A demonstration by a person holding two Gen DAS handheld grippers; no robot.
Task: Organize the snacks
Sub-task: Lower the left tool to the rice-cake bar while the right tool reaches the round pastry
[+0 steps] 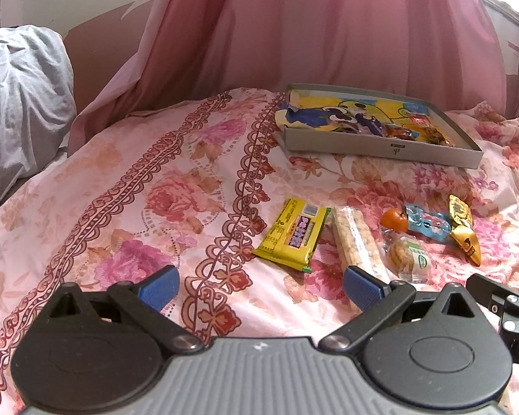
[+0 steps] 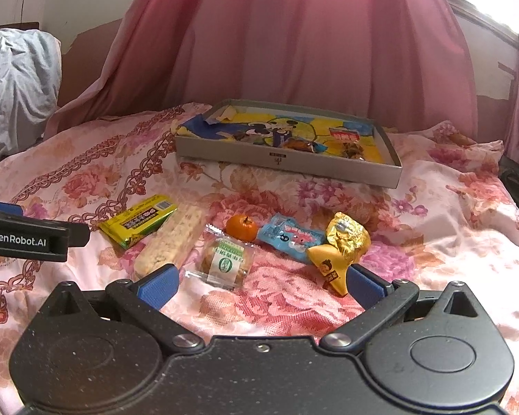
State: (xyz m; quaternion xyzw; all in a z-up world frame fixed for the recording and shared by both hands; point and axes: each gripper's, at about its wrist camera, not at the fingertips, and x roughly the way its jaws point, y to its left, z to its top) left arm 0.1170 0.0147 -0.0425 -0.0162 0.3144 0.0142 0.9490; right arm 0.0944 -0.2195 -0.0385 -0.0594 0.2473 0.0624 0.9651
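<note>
- The right tool (image 2: pixel 259 282) hovers low over a flowered bedspread (image 2: pixel 294 297), jaws spread wide and holding nothing; it points at the loose snacks, likely lining up a pick.
- The left tool (image 1: pixel 261 287) hangs beside it, jaws also wide apart and empty, aimed at the left end of the same row.
- Just ahead, the snacks lie in a loose row on the bed: a yellow wrapper bar (image 2: pixel 138 223), a clear-wrapped cereal bar (image 2: pixel 171 242), a cookie in clear wrap (image 2: pixel 225 259), a small orange (image 2: pixel 241 227), a blue packet (image 2: pixel 292 238) and a gold packet (image 2: pixel 342 245).
- Farther back sits a shallow grey box (image 2: pixel 287 157), lined with a cartoon picture. It already holds a few snacks, so it seems to be the collecting place.
- Behind hangs a pink curtain (image 2: pixel 294 41).
</note>
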